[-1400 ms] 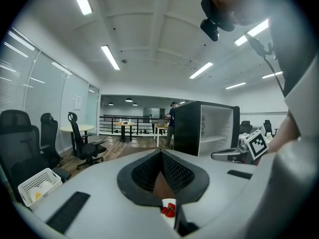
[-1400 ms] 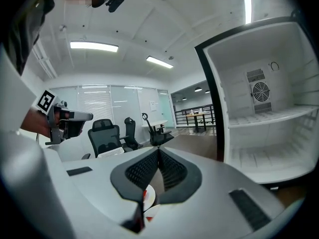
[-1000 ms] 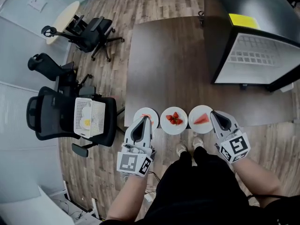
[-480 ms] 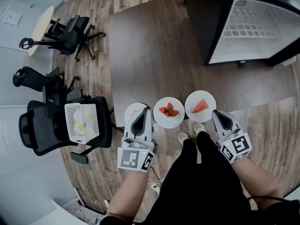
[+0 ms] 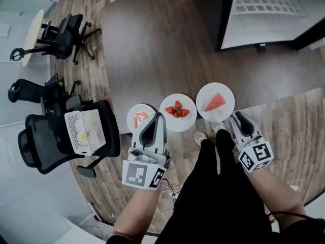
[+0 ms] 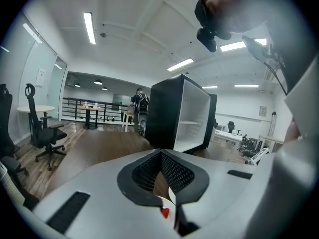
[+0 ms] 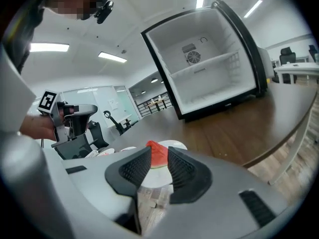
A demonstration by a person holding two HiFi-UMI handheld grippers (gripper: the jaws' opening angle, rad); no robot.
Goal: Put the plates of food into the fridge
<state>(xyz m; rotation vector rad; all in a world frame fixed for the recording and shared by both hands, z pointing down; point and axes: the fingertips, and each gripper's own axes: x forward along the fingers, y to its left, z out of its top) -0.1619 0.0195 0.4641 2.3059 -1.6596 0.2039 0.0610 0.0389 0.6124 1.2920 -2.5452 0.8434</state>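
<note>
White watermelon plate [image 5: 226, 96] is being faced dead ahead of the right gripper [image 5: 237, 117], jaws just opening, nothing clamped; left gripper [image 5: 156, 117] jaws being held together.

The upper edge of the head view cut off the fridge [image 5: 264, 14]. The left gripper [image 5: 158, 116] hid part of the left plate [image 5: 132, 115], whose food was too small to name; in the left gripper view the jaws covered most of it.
</note>
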